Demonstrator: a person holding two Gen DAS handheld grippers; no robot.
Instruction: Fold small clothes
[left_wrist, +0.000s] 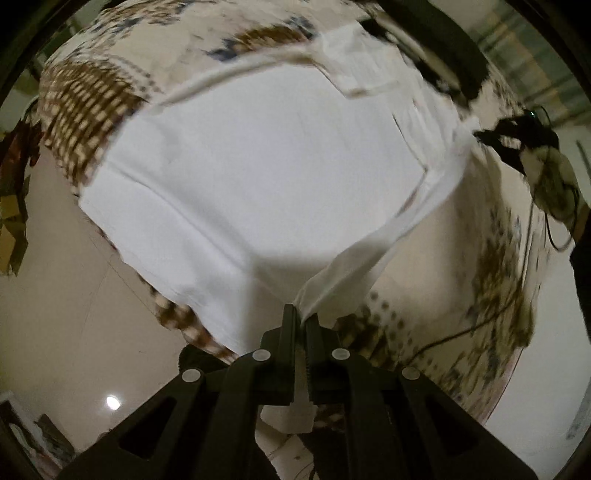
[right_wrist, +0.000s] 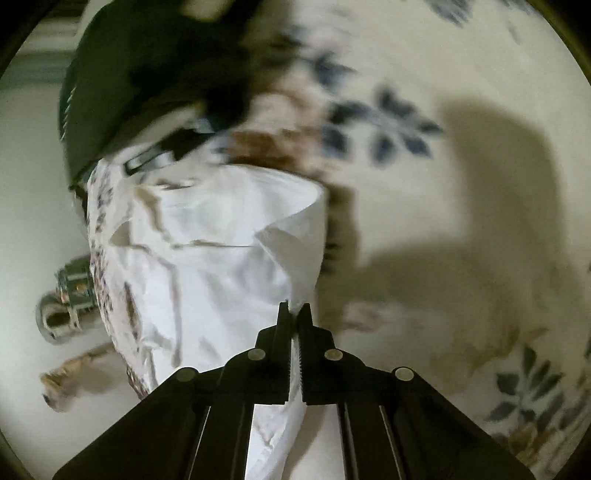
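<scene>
White cotton fills most of both views: a small white garment (left_wrist: 258, 173) lies spread over a patterned tablecloth (left_wrist: 85, 107) printed with brown checks and blue leaf sprigs. In the left wrist view the left gripper (left_wrist: 301, 317) has its two black jaws pinched together on a corner of the garment, and from that corner a strip of fabric rises taut toward the far right while the rest of the cloth stays flat across the middle of the table. The seams and a folded hem show along the far edge. In the right wrist view the right gripper (right_wrist: 294, 312) is likewise clamped on the white garment (right_wrist: 221, 258), with cloth passing between the jaws and hanging below them; the lifted edge curls over in a soft roll just beyond the fingertips. A dark garment (right_wrist: 147, 74) sits at the far left of the table, blurred. Shadow falls on the tablecloth (right_wrist: 461, 92) to the right. A pale floor (left_wrist: 66, 295) shows at the left, beyond the table edge.
</scene>
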